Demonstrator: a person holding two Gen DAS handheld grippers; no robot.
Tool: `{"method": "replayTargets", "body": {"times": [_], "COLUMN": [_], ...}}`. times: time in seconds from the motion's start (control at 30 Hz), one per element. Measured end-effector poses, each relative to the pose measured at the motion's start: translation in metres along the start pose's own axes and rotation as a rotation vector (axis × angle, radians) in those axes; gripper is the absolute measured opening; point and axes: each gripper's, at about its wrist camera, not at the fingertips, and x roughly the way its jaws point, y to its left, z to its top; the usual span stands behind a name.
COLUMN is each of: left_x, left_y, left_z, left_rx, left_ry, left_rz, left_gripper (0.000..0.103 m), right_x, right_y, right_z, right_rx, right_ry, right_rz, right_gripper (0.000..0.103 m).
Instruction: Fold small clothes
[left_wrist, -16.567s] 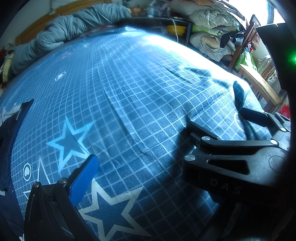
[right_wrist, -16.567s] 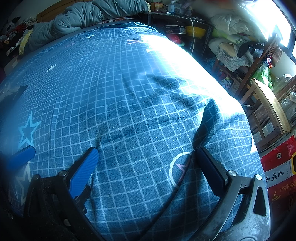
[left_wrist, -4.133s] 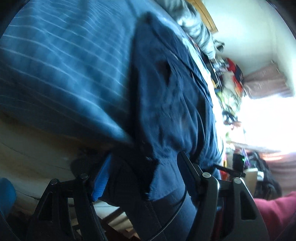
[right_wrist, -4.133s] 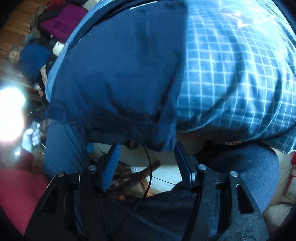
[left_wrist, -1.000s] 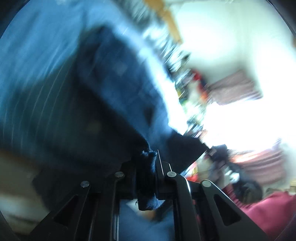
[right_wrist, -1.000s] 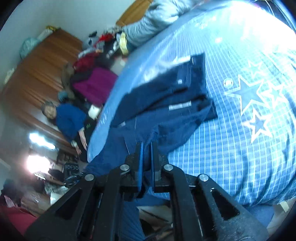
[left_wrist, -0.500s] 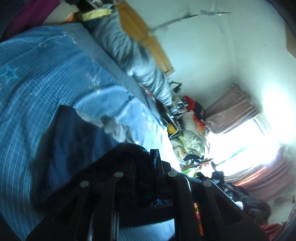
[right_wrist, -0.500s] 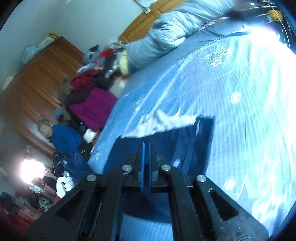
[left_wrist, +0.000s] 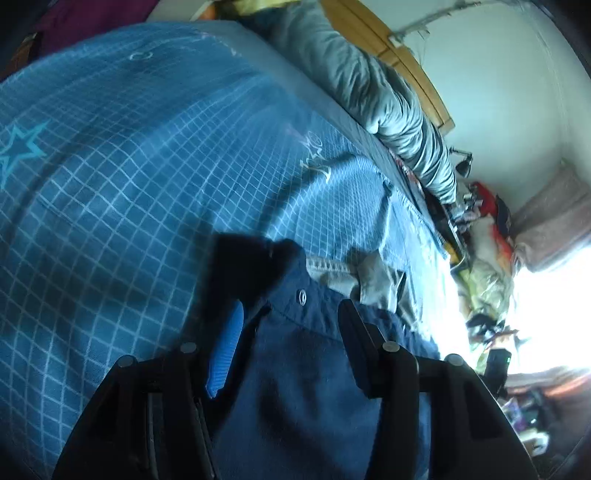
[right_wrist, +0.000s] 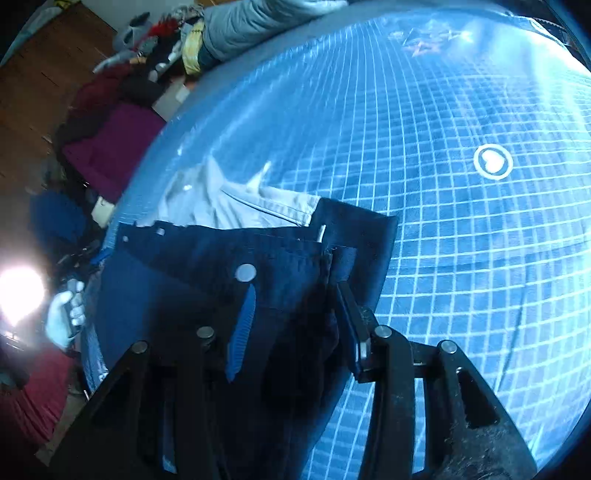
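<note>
Left wrist view: my left hand-held gripper (left_wrist: 291, 328) stands spread apart, empty, low over the navy trousers (left_wrist: 306, 387) near the waistband snap (left_wrist: 301, 296).
Right wrist view: my right hand-held gripper (right_wrist: 295, 306) is likewise released, its jaws straddling the waistband beside the metal button (right_wrist: 246, 272); whether a pad touches the cloth I cannot tell.
Garment position: navy trousers lie waistband-up on the blue checked bedsheet (right_wrist: 461, 229), near the bed's edge, partly overlapping a pale grey garment (right_wrist: 236, 206).
Handling: judged soft and limp, moderately heavy for its kind; waistband thicker and stiffer than the legs, so it should hold a pinch without slipping.
Grip point: I would take the waistband corners, one per hand-held gripper, clear of button and snap.
Obstruction: the grey garment underneath may be caught up in a deep pinch; the legs seem to trail toward the bed's edge.
Surroundings: grey duvet (left_wrist: 373, 92) rolled along the far side; a clothes pile (right_wrist: 110, 140) off the bed; neither is in the way.
</note>
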Motion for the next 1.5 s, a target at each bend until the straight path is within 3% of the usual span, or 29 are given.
{"method": "replayTargets", "body": {"times": [0.13, 0.33, 0.43, 0.6, 0.9, 1.03, 1.23, 1.33, 1.4, 1.5], "left_x": [-0.015, -0.039, -0.04, -0.03, -0.012, -0.018, -0.023, 0.0, 0.021, 0.049], "left_y": [-0.005, -0.003, -0.003, -0.01, -0.023, -0.026, -0.029, -0.032, -0.033, -0.01], "left_z": [-0.013, -0.033, -0.037, -0.032, -0.036, -0.034, -0.007, 0.003, 0.006, 0.015], "left_rx": [0.041, 0.084, 0.092, 0.103, 0.136, 0.161, 0.204, 0.226, 0.257, 0.204], "left_ry": [0.004, -0.019, -0.022, -0.018, 0.015, 0.01, -0.046, -0.01, 0.032, 0.067], "left_rz": [-0.002, 0.032, 0.037, 0.023, 0.039, 0.059, 0.111, 0.117, 0.148, 0.291], "left_gripper": [0.056, 0.057, 0.057, 0.057, 0.057, 0.06, 0.06, 0.06, 0.061, 0.06], "right_x": [0.014, 0.022, 0.016, -0.02, 0.025, 0.022, 0.011, 0.006, 0.002, -0.007], "right_y": [0.002, 0.001, 0.005, 0.003, -0.025, -0.023, -0.03, -0.039, -0.04, -0.033], "right_z": [0.004, 0.001, 0.002, 0.023, 0.033, 0.035, 0.02, 0.013, 0.011, 0.009], "right_rx": [-0.05, -0.056, -0.082, -0.087, -0.093, -0.091, -0.073, -0.041, -0.037, -0.033], "right_ry": [-0.016, -0.017, -0.04, -0.166, -0.088, -0.128, -0.127, -0.134, -0.154, -0.179], "right_rz": [-0.123, -0.121, -0.122, -0.076, -0.16, -0.178, -0.116, -0.11, -0.141, -0.171], "right_gripper": [0.045, 0.049, 0.003, 0.002, 0.002, 0.0, 0.0, 0.001, 0.004, 0.008]}}
